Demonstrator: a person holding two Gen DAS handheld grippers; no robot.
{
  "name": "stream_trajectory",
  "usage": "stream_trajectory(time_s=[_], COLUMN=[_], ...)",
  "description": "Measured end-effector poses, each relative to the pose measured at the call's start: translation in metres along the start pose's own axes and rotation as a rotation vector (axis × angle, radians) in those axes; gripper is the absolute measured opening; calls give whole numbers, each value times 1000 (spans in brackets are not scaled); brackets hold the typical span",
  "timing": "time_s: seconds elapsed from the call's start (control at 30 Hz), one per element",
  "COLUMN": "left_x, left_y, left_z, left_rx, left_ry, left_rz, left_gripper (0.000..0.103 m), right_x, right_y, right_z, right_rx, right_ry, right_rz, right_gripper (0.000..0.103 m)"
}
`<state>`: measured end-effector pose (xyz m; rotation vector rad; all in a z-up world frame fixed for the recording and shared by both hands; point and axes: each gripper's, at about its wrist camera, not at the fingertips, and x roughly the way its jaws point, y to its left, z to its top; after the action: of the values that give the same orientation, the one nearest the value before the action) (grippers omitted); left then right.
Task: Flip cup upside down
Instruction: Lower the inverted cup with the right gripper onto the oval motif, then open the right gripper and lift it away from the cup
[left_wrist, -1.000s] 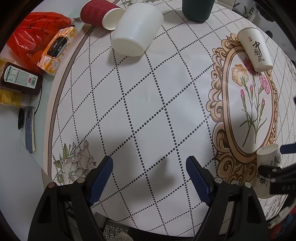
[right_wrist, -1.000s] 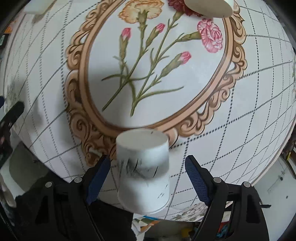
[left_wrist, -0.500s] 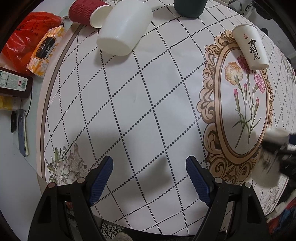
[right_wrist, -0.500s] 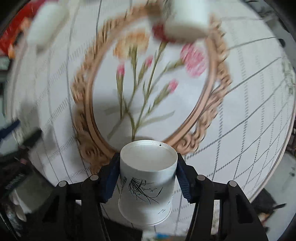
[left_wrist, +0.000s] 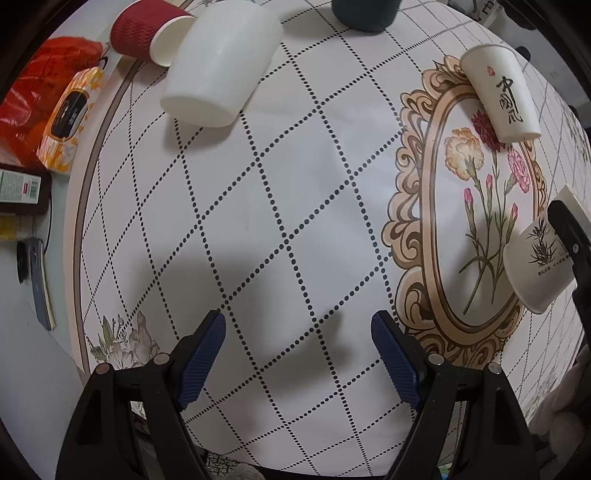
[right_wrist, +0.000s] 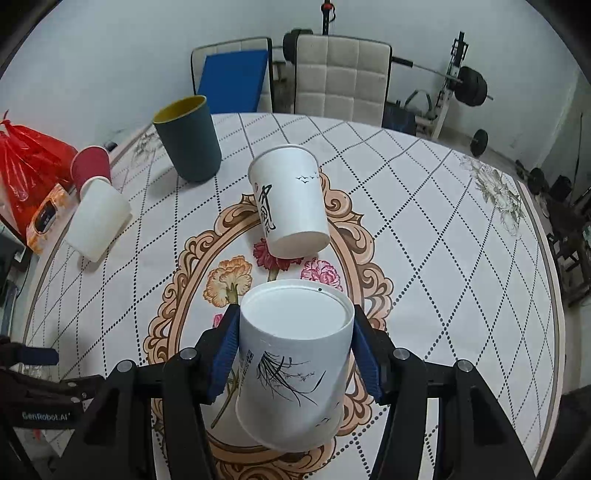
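Note:
My right gripper (right_wrist: 293, 347) is shut on a white paper cup with an ink plant drawing (right_wrist: 291, 369). It holds the cup off the table, base pointing forward, over the flower medallion. The same cup (left_wrist: 535, 262) and the right gripper's finger (left_wrist: 569, 236) show at the right edge of the left wrist view. My left gripper (left_wrist: 297, 354) is open and empty above the checked tablecloth (left_wrist: 277, 221). A second white paper cup with black characters (right_wrist: 290, 201) lies on its side beyond the held cup, and it also shows in the left wrist view (left_wrist: 498, 92).
A large white plastic cup (right_wrist: 98, 221) and a red ribbed cup (right_wrist: 90, 166) lie on their sides at the left. A dark green cup (right_wrist: 188, 142) stands upright at the back. A red bag (right_wrist: 26, 166) and tissue pack (right_wrist: 46, 218) sit at the table's left edge. Chairs stand behind.
My right gripper closed on the plant-drawing cup, lifted it off the table and tilted up, so the room now shows. The left gripper stayed open and shifted only slightly.

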<state>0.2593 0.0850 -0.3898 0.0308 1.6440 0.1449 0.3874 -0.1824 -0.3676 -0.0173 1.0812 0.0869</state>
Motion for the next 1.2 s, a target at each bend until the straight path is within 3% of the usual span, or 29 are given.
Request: stream_trajectory(time_s=[0.13,0.37,0.43,0.5,0.6,0.67,0.7,0.93,1.2], left_x=[0,-8,-12,-17,-28,-37,-43,-84,-140], left_y=[-6,-26,-30,-33,-38,-41,-43,-52,-60], left_z=[-3,-18,-21,-24,-27,-30,-30,-50,-84], left_rx=[22,53,64,74,94,109,116,171,209], left_ry=[-7,-27,-36,-46,-81,-102,-118,-219,-347], left_rz=[4,2,1,-4,9,15,16,12,-16], left_gripper=[80,80,80,80,80,96,98,98,98], right_x=[-9,-14,-15,-17,-25,-36,-44,-107,-168], right_y=[2,-3,-4,-5,-7,-10,-11,-30,-50], right_z=[-15,-26,-30,-31,-32,-30,-30,-39,-60], right_rx=[12,51,69,79,109,133,145,219,272], right_ry=[-17,41,58,70,85,94,96,111,132], right_rz=[5,14,14,5,-6,-25,-34,-170,-233], right_gripper=[60,62,69,87,89,92,94,95,96])
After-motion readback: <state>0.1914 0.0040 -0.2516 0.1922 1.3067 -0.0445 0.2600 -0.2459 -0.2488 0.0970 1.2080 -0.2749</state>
